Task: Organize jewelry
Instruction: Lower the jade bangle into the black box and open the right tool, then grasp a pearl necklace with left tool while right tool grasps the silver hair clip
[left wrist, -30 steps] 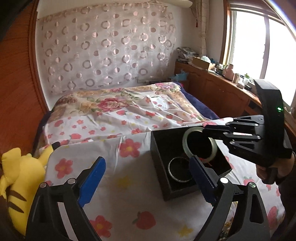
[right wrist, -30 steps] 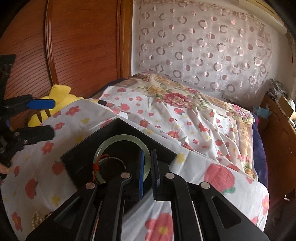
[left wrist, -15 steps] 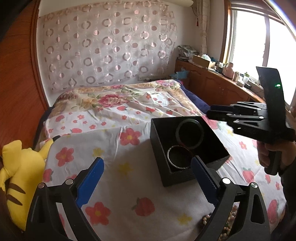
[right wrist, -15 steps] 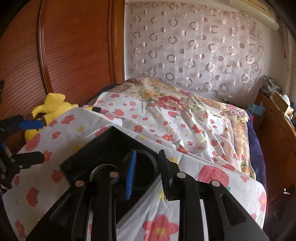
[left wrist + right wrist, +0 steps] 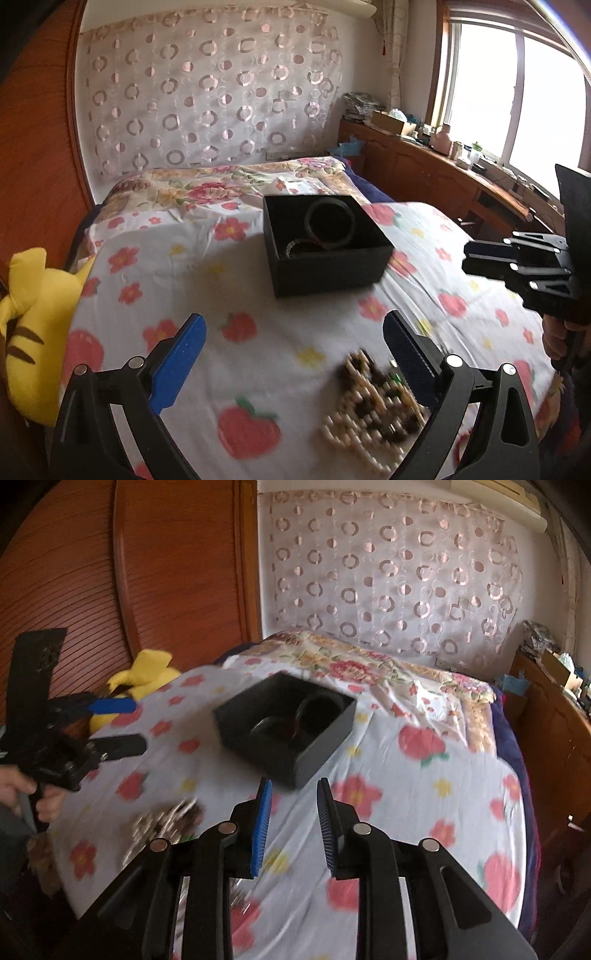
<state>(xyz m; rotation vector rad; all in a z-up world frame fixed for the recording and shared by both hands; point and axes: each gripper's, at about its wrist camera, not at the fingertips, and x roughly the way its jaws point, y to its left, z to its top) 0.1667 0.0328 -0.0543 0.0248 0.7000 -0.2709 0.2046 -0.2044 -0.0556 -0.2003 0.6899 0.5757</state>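
- Now your right gripper point(image 5: 293, 823), jaws parted and empty, has left the bangle point(image 5: 330, 226) in the black box point(image 5: 325, 273).
- Left gripper point(image 5: 291, 365) gapes empty over the near beads point(image 5: 373, 402), likely next.

Your left tongs point(image 5: 291, 354) stood wide apart over the floral bed sheet point(image 5: 258, 288), nothing between them. Blurred bead jewelry point(image 5: 373, 402) lay just beside the right finger. Black box point(image 5: 325, 269) beyond held two bangles point(image 5: 328, 225). Right tongs point(image 5: 476, 258) entered at right edge.
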